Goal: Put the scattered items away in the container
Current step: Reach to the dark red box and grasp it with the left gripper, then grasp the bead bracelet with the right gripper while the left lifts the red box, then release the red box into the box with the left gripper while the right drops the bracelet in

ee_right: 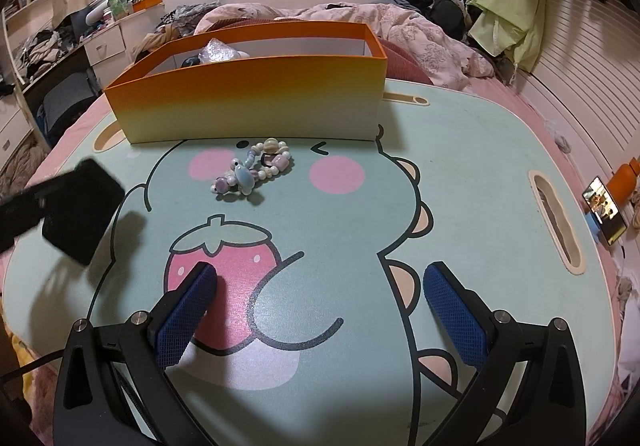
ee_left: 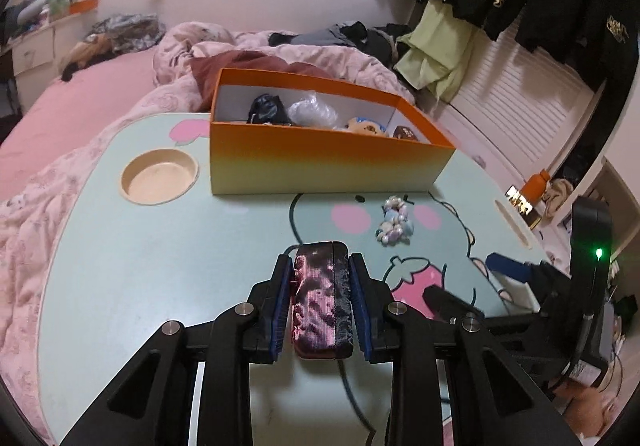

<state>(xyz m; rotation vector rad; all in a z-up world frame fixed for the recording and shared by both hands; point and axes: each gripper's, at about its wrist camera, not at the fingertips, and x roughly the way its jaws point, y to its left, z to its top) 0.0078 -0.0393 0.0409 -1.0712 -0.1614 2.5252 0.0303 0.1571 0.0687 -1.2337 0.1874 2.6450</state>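
The left gripper (ee_left: pixel 321 266) is clenched on a slim black case (ee_left: pixel 322 302) with a glossy pink-purple shimmer face and rounded corners, held above the mint cartoon table (ee_left: pixel 160 246). At twelve o'clock stands the orange-to-cream cardboard box (ee_left: pixel 320 162). At one o'clock lies a pastel bead bracelet (ee_left: pixel 394 220). The right gripper (ee_right: pixel 320 286) hangs released, blue mesh pads (ee_right: pixel 456 306) apart

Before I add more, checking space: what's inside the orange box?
Inside the orange box: a black bundle, clear plastic wrap, a small figure, something brown. The near wall hides the floor.
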